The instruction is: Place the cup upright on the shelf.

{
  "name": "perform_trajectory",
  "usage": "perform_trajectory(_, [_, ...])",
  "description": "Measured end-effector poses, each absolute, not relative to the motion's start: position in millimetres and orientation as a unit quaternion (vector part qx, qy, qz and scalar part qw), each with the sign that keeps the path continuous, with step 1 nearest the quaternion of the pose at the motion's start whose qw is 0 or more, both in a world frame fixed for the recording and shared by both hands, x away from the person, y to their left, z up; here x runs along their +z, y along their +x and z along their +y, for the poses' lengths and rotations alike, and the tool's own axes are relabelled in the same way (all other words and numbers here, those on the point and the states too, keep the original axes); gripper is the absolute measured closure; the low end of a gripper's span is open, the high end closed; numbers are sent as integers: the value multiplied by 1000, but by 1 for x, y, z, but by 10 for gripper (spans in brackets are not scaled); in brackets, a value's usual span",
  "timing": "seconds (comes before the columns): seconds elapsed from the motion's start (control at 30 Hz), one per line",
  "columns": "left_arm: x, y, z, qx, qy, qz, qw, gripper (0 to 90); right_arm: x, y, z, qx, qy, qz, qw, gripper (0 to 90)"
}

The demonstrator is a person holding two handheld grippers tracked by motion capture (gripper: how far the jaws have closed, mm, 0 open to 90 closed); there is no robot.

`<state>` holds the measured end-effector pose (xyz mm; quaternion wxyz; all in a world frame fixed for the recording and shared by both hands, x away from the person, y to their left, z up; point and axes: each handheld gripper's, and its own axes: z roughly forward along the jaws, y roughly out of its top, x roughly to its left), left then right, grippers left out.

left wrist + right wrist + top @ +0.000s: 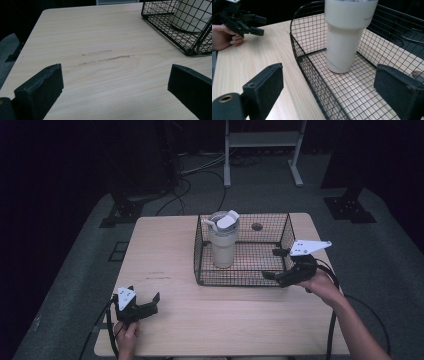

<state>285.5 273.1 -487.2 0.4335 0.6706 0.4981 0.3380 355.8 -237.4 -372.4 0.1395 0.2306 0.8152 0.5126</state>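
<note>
Light wooden table, seen from above; black wire basket sits on its far-right part; pale cream tumbler stands upright inside the basket, toward its left end, lid flap raised.

Left hand comes in at the bottom edge near the table's front-left corner, curled round the left gripper; gripper low over the wood, jaws pointing right and slightly away, spread wide with nothing between them; grey three-cornered plate on top. In the left gripper view the two black pads frame bare tabletop and a pair of faint scuff marks; basket corner at upper right, well apart from the jaws.

Right forearm reaches in from the bottom right, angled up and left; right hand grips the right gripper at the basket's right end; grey plate tilted above it. Jaws parted wide, gripping nothing; one lies over the basket's front-right corner, the other farther back by the right wall; whether either touches the wire I cannot tell. In the right gripper view the near basket wall runs between the two pads; tumbler ahead on the mesh floor, apart from both; the other hand with its gripper at upper left.
</note>
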Motion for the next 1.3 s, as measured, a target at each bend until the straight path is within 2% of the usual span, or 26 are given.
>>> perform_trajectory(0.97, [-487,285,272,339,672,498,431,0,-402,313,-259,518,225,816,122,84])
perform_trajectory(1.3, [-487,285,272,339,672,497,431,0,-426,299,-270,526,240,808,113,84])
